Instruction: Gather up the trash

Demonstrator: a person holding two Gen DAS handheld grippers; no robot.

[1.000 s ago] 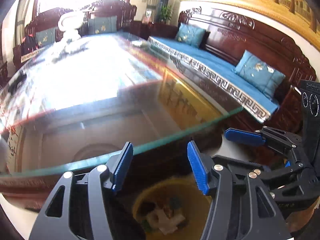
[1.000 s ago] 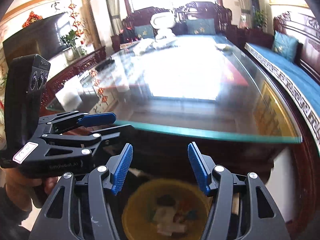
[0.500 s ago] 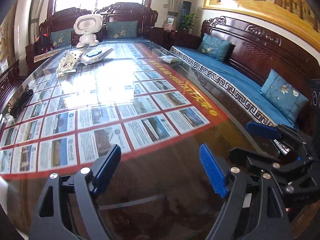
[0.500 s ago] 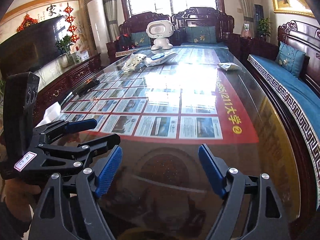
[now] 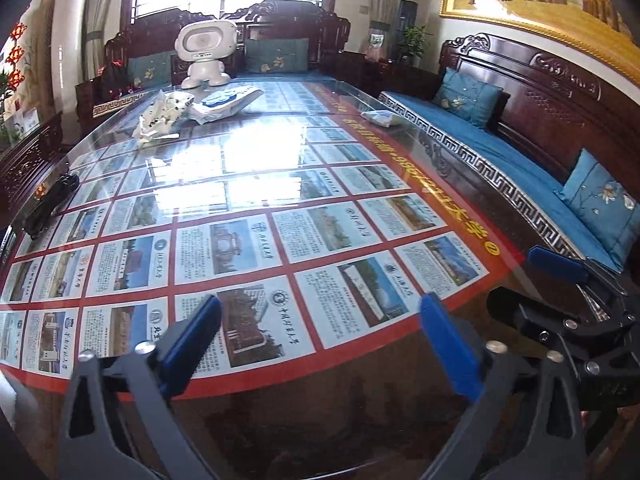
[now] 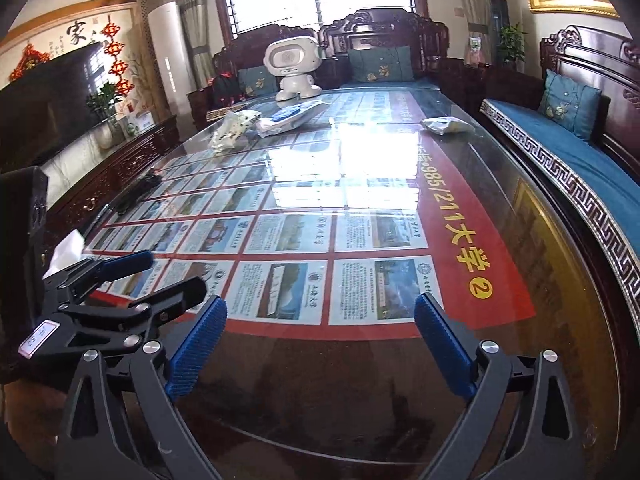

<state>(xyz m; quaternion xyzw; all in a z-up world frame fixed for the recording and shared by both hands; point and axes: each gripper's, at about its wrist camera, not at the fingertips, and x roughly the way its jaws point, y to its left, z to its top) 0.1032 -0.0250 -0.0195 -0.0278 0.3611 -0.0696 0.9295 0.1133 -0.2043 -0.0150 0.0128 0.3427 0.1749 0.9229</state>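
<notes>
Trash lies at the far end of the long glass table (image 5: pixel 360 400): a crumpled white wrapper (image 5: pixel 164 114), a white-and-blue package (image 5: pixel 224 104) and a small silvery wrapper (image 5: pixel 380 117) near the right edge. The right wrist view shows the same crumpled wrapper (image 6: pixel 232 130), package (image 6: pixel 292 116) and silvery wrapper (image 6: pixel 446 125). My left gripper (image 5: pixel 320 304) hovers over the table's near end, its jaws opening with nothing between them. My right gripper (image 6: pixel 320 304) hangs beside it on the right, jaws also opening and empty. Both are far from the trash.
A white robot toy (image 5: pixel 204 54) stands behind the trash. A black object (image 5: pixel 48 204) lies at the table's left edge. A carved wooden sofa with blue cushions (image 5: pixel 520 160) runs along the right side, and a low cabinet (image 6: pixel 100 184) along the left.
Both grippers moved from over a yellow bin below the table's edge to above the table top. The bin has left view. Both pairs of jaws widened.
</notes>
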